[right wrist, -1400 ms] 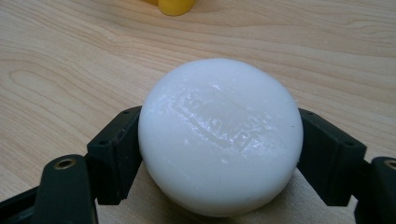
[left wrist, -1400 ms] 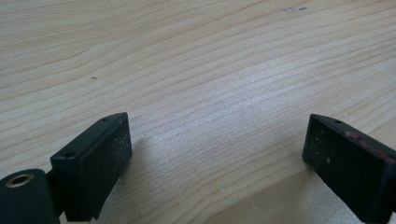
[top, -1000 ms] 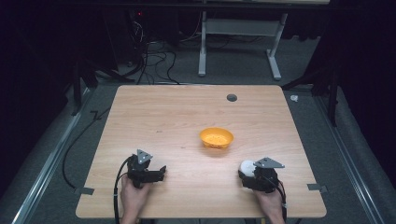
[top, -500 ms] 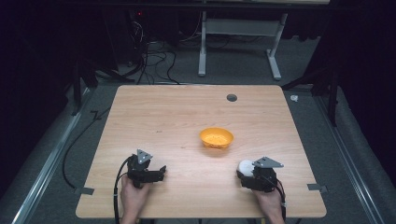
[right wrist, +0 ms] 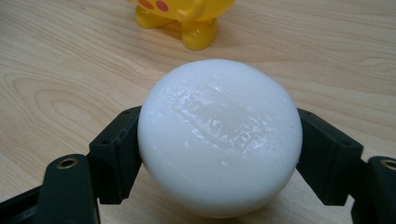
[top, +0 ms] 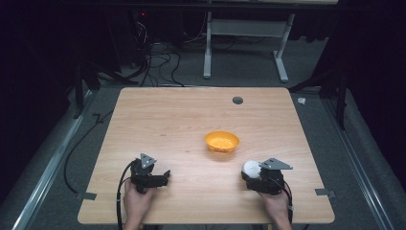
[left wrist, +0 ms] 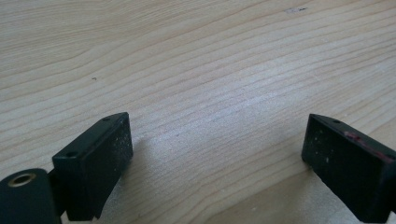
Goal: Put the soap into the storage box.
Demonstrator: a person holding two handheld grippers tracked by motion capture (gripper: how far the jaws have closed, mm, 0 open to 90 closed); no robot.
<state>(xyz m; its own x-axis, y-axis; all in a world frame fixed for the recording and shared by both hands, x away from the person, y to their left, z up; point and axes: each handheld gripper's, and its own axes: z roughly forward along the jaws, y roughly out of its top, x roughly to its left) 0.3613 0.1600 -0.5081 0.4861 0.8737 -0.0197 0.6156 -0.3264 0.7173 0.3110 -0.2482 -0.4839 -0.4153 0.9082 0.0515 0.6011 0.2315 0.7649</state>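
- High view: a light wooden counter stands on a dark floor. An orange bowl sits a little right of the counter's middle.
- High view: the left hand-held gripper lies low on the counter at about 7 o'clock from the bowl, held by a person's left hand. Its black cable loops beside it.
- High view: the right hand-held gripper is at about 5 o'clock from the bowl, held by the right hand. A white round soap bar sits at its tip, near the bowl but apart from it.
- Left gripper view: the two black jaws stand wide apart, with bare wood grain between them. They hold nothing.
- Right gripper view: the right hand-held gripper clasps the white round soap bar from both sides, the pads pressing its left and right edges. Faint raised lettering shows on its face, too soft to read.
- Right gripper view: at 12 o'clock beyond the soap stands a yellow object with red spots, its top cut off by the frame. It rests on the counter, apart from the soap.
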